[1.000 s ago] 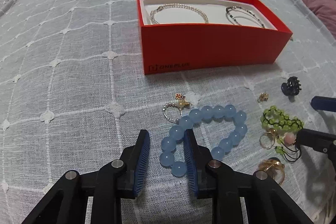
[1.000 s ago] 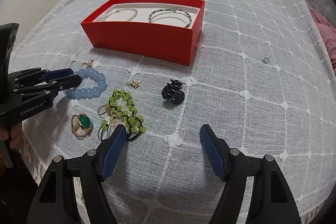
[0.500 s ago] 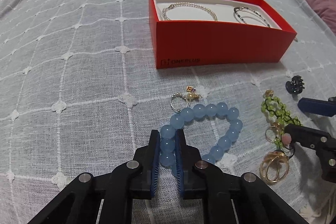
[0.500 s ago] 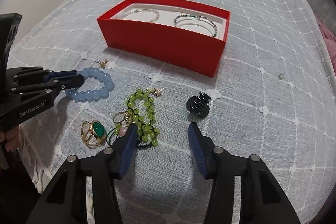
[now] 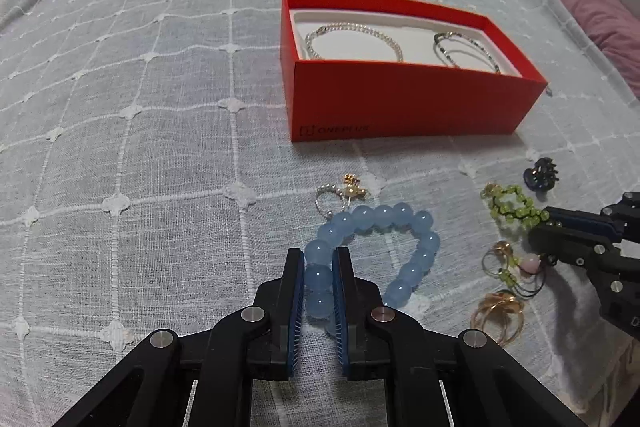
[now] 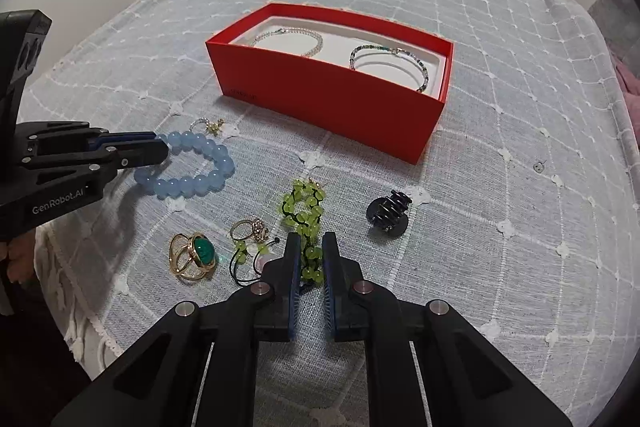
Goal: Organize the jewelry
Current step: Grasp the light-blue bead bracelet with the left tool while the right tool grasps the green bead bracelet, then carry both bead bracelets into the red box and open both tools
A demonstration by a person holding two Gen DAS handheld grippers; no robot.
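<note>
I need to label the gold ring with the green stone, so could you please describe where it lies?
Start at the red box on the bedspread, then come towards the camera past the blue bracelet. The ring lies below it, left of the green bracelet. It alone has a large oval green stone on wide gold loops.

A: Where is the left tool [image 5: 317, 259] on the bed [image 5: 120, 107]?

B: Its blue pads [image 5: 297, 291] are clamped on the near beads of the pale blue bead bracelet [image 5: 376, 251], which lies on the checked grey bedspread.

A: And beyond it?

B: A red OnePlus box [image 5: 404, 103] holding a pearl bracelet [image 5: 352, 41] and a dark beaded bracelet [image 5: 466, 51].

A: To the right?

B: The right tool [image 5: 556, 223], pinched on the green bead bracelet [image 5: 512, 207], near gold rings [image 5: 498, 311] and a dark hair claw [image 5: 542, 174].
</note>
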